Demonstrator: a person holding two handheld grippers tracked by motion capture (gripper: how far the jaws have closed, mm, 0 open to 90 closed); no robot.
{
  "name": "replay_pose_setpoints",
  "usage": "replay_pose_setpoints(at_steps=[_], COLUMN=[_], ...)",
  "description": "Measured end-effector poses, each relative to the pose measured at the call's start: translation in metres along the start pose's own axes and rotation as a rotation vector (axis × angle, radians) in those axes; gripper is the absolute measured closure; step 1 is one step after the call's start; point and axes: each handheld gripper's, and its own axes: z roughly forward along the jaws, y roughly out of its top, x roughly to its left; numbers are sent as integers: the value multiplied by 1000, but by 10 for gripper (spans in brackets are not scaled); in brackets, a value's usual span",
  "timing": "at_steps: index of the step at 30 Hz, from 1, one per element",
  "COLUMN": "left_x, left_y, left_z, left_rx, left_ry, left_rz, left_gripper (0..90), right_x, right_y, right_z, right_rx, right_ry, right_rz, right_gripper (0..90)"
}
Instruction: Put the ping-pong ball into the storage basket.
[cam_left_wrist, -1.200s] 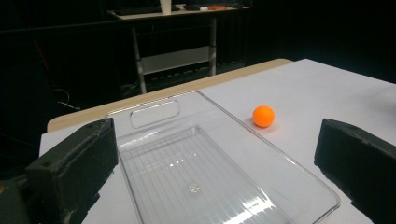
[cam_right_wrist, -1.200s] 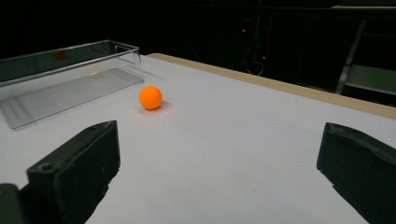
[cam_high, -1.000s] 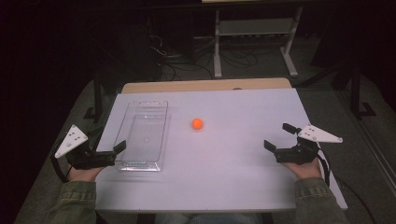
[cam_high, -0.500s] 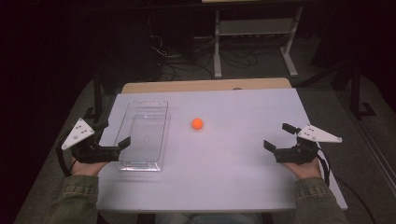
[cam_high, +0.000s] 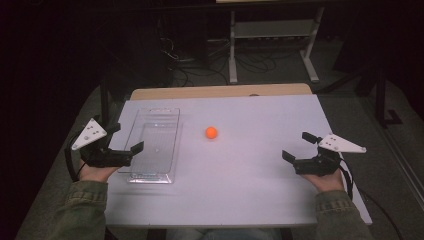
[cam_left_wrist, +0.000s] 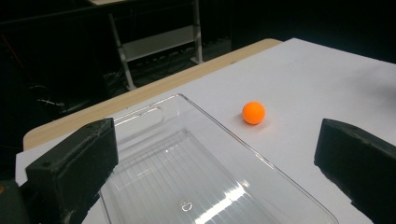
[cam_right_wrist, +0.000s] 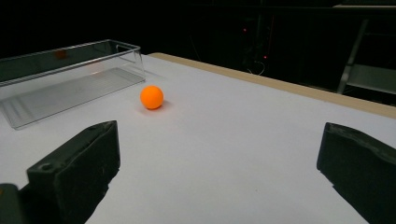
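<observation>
Left gripper (cam_high: 122, 140), jaws apart and empty, is lifting over the clear tray's (cam_high: 172, 150) near-left corner, suggesting a reach is starting, while the right gripper (cam_high: 299, 148) is waiting agape; the orange ball (cam_high: 211, 132) is sitting mid-worktop (cam_high: 250, 190).

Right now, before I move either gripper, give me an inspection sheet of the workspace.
Surface: white table, wooden strip along its far edge.
Job's things: orange ball on the bare table, right of the clear plastic tray; apart from it. Tray empty.
Clutter: nothing seen.
Grippers: left gripper open, at the tray's near left corner; right gripper open, near the right edge. Both hold nothing.
Cables: one trails from each gripper.
Surroundings: dark room, metal shelf frame, floor cables behind.
</observation>
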Motion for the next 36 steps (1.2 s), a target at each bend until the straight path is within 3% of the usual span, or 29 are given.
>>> replay_pose_setpoints(at_steps=[22,36], left_x=[1,-1], left_y=[17,36], left_z=[28,46], left_rx=[81,131], left_ry=[-37,-73], left_rz=[37,73], left_gripper=[0,0], right_x=[1,1], right_y=[-1,-1], right_z=[2,3], right_rx=[12,17], right_ry=[18,24], right_rz=[-2,-1], right_gripper=[0,0])
